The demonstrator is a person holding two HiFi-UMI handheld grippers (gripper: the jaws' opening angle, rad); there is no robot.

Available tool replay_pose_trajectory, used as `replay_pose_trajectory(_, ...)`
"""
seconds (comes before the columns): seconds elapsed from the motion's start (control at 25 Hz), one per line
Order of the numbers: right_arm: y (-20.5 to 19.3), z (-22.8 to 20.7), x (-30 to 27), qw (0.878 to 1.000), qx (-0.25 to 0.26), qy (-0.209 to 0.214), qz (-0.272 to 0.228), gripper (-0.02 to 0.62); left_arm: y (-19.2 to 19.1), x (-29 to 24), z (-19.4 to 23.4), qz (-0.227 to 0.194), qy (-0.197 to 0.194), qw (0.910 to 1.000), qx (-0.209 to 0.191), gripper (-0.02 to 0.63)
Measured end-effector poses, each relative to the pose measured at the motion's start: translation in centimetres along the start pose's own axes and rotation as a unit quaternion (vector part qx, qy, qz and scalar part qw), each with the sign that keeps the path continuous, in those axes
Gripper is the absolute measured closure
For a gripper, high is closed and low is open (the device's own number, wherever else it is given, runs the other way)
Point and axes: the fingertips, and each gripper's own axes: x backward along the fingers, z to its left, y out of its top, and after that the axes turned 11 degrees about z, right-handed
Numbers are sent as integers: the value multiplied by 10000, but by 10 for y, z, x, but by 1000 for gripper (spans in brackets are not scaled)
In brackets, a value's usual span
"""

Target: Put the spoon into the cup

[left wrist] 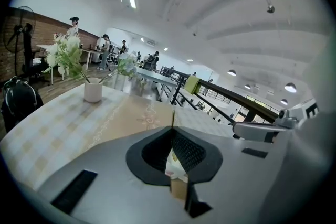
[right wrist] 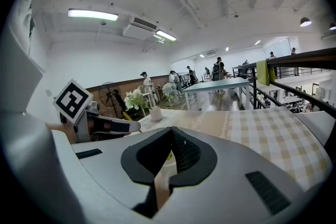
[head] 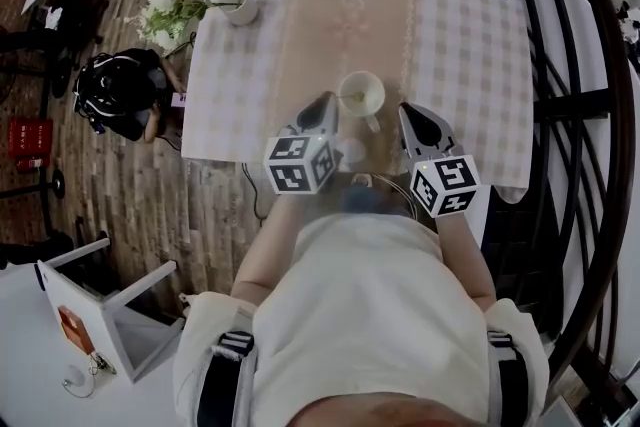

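Head view only: the cup (head: pixel 362 95) sits on the checked table (head: pixel 470 65) near its front edge, between the two grippers. A thin spoon (head: pixel 351 98) is inside it, by the left rim. The left gripper (head: pixel 324 105) is just left of the cup and the right gripper (head: pixel 411 117) just right; contact can't be judged from above.

The gripper views give the jaw state: both pairs are clenched tip to tip, with nothing gripped. Each shows only a white sliver of the cup through the gap behind the tips, and no spoon.

The left gripper view also catches the flower vase (left wrist: pixel 93 91) at the far corner of the table.

The spoon is tiny in the head view, so bowl and handle can't be told apart. The middle of the table's front edge is hidden by the marker cubes (head: pixel 297 165) and the person's torso (head: pixel 370 315).
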Motion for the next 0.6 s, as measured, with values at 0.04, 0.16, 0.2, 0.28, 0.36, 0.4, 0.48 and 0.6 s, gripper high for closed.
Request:
replay_pose_trajectory(0.04,-1,-2,-1,10000,-10,13,14,595,-1,-3,0,19,8,10000,2,601)
replay_pose_trajectory(0.16,-5,-6,-5,10000,-32,63,68,595,-6,-13,1,65,26,10000,-1,601)
replay_pose_trajectory(0.2,-7,-6,-6,9999,-41,79,88,595,-7,-15,1,85,33,10000,2,601)
replay_pose_trajectory(0.28,-9,-7,-7,9999,-53,105,125,595,-11,-20,2,135,48,9999,10,601)
replay_pose_trajectory(0.36,-11,-8,-9,9998,-58,128,150,595,-15,-25,3,174,70,9998,11,601)
replay_pose_trajectory(0.4,-12,-8,-10,9998,-58,143,159,595,-17,-27,4,195,85,9998,12,601)
replay_pose_trajectory(0.48,-14,-9,-12,9997,-54,177,183,595,-22,-32,5,249,112,9996,26,601)
replay_pose_trajectory(0.6,-16,-9,-15,9995,-35,214,222,595,-30,-39,7,339,149,9993,32,601)
